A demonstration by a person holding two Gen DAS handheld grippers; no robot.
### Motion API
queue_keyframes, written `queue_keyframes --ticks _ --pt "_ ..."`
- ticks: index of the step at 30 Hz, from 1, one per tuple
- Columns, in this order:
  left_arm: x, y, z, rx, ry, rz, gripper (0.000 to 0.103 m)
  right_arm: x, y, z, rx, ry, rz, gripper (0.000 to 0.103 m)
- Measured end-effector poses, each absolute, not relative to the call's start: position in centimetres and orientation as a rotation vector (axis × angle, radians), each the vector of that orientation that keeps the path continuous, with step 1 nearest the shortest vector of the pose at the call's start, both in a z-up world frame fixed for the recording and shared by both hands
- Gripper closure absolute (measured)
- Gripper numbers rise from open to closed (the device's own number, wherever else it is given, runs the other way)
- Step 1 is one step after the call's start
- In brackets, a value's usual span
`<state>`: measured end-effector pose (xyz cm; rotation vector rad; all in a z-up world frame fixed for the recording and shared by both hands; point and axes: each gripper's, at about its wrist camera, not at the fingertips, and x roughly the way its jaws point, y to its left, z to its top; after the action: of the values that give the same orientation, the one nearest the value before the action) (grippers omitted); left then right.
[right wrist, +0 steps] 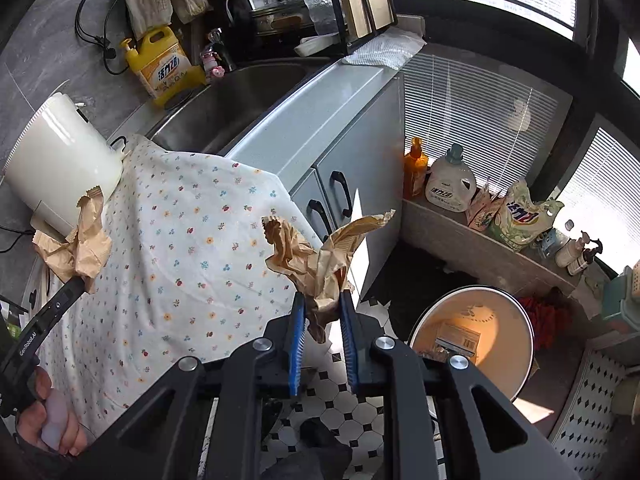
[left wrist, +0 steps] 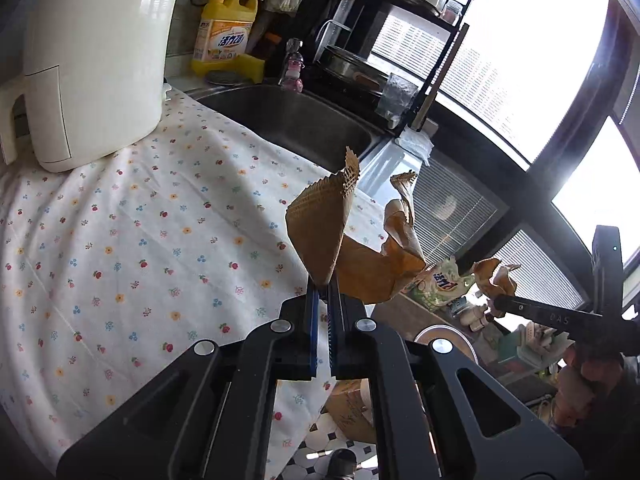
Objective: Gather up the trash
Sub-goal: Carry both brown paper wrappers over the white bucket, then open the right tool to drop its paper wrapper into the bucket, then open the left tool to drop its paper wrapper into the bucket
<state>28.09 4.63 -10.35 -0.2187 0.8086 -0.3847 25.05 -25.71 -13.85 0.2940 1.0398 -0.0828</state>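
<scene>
My left gripper (left wrist: 323, 286) is shut on a piece of crumpled brown paper (left wrist: 320, 228) and holds it above the edge of the flowered tablecloth (left wrist: 140, 220). In the right wrist view the same paper (right wrist: 80, 236) shows at the left, held by the left gripper (right wrist: 78, 282). My right gripper (right wrist: 322, 304) is shut on a second crumpled brown paper (right wrist: 316, 264) and holds it over the tiled floor beside the counter. The right gripper also shows in the left wrist view (left wrist: 498, 302), with its paper (left wrist: 494, 276). A round trash bin (right wrist: 472, 336) with trash inside stands on the floor, right of the right gripper.
A white appliance (left wrist: 92, 60) stands on the cloth. A steel sink (left wrist: 288, 120), yellow detergent bottle (left wrist: 224, 28) and dish rack (left wrist: 380, 40) lie beyond. Grey cabinet doors (right wrist: 352, 168), a ledge with detergent bottles (right wrist: 450, 176) and window blinds are on the right.
</scene>
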Motion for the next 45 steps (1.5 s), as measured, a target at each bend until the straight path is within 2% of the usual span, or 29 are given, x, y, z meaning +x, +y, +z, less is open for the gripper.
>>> queue_keyframes --ticks 12,16,17,19,23,42,44,45 --pt "25.7 -8.3 -11.8 -0.157 0.890 -0.416 0.098 20.5 -37.7 -18.3 0.368 1.123 -0.104 0.083" --pt "24.7 -11.7 -12.2 -0.128 0.905 -0.421 0.098 19.4 -40.1 -19.5 0.372 1.136 -0.085 0.067" --pt "24.4 -12.6 -12.3 -0.122 0.909 -0.423 0.098 19.1 -40.6 -19.8 0.368 1.136 -0.085 0.055" --pt "24.0 -14.2 -12.8 -0.114 0.920 -0.427 0.098 18.5 -41.6 -20.2 0.373 1.140 -0.073 0.039" --pt "22.9 -17.0 -14.1 -0.095 0.952 -0.440 0.098 17.2 -43.5 -20.7 0.378 1.140 -0.052 0.032" --pt "20.2 -29.5 -21.5 0.003 1.123 -0.595 0.098 8.3 -53.5 -19.8 0.451 1.085 -0.198 0.029" --pt "20.0 -30.5 -22.3 0.031 1.148 -0.595 0.095 7.6 -54.0 -19.8 0.456 1.083 -0.206 0.028" --pt "19.9 -30.9 -22.7 0.036 1.167 -0.599 0.087 7.4 -54.2 -19.8 0.457 1.082 -0.209 0.028"
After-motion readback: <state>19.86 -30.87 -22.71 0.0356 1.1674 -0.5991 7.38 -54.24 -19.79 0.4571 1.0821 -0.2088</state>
